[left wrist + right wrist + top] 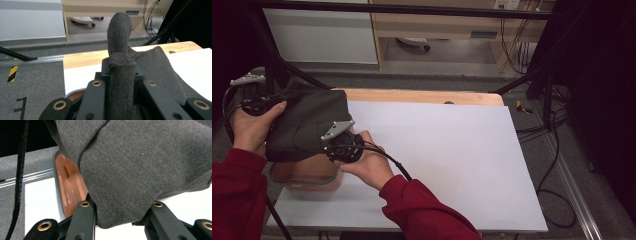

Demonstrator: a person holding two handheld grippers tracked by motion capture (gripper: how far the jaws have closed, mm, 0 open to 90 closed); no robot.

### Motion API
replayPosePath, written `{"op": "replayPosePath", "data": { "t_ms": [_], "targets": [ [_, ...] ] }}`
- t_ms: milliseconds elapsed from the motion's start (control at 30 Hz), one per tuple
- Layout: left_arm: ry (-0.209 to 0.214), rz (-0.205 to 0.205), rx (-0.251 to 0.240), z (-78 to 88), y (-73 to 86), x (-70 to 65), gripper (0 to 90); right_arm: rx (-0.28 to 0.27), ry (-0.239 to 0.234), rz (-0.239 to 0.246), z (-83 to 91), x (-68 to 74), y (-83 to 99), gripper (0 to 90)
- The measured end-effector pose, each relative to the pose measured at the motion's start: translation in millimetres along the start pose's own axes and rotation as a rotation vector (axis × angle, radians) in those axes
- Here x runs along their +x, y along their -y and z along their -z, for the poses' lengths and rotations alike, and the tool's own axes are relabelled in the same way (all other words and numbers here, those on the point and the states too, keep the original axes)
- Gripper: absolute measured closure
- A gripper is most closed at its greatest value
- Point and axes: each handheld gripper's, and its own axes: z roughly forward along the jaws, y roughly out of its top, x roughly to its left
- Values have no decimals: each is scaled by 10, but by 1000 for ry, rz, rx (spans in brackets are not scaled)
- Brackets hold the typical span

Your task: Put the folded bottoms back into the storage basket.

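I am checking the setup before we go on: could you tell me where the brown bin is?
In the high view the brown bin sits at the table's near left corner, under the dark cloth held between both grippers.

A lab: black frame poles [532, 75], loose cables [557, 165] on grey carpet [452, 75], hazard tape [12, 73], white-covered tabletop [452, 165].

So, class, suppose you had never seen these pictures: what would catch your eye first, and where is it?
First, the dark grey cloth held up at the table's left end, pinched between the left claw and the right claw, both shut on it. Under it sits a terracotta-coloured bin with a grey rim at the left edge of the white table top. The person's red sleeves stand out at the bottom.
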Motion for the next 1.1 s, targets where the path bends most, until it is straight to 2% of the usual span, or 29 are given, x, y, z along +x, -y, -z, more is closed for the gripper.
{"op": "replayPosePath", "data": {
  "t_ms": [300,900,1100],
  "targets": [
    [-8,12,3,26,74,87,786,7,-9,3,-77,39,-7,705],
    [-15,23,10,56,159,168,783,9,-21,3,-170,89,-2,704],
    [-13,23,23,46,219,188,782,26,-32,9,-198,113,14,704]
  ]
}}
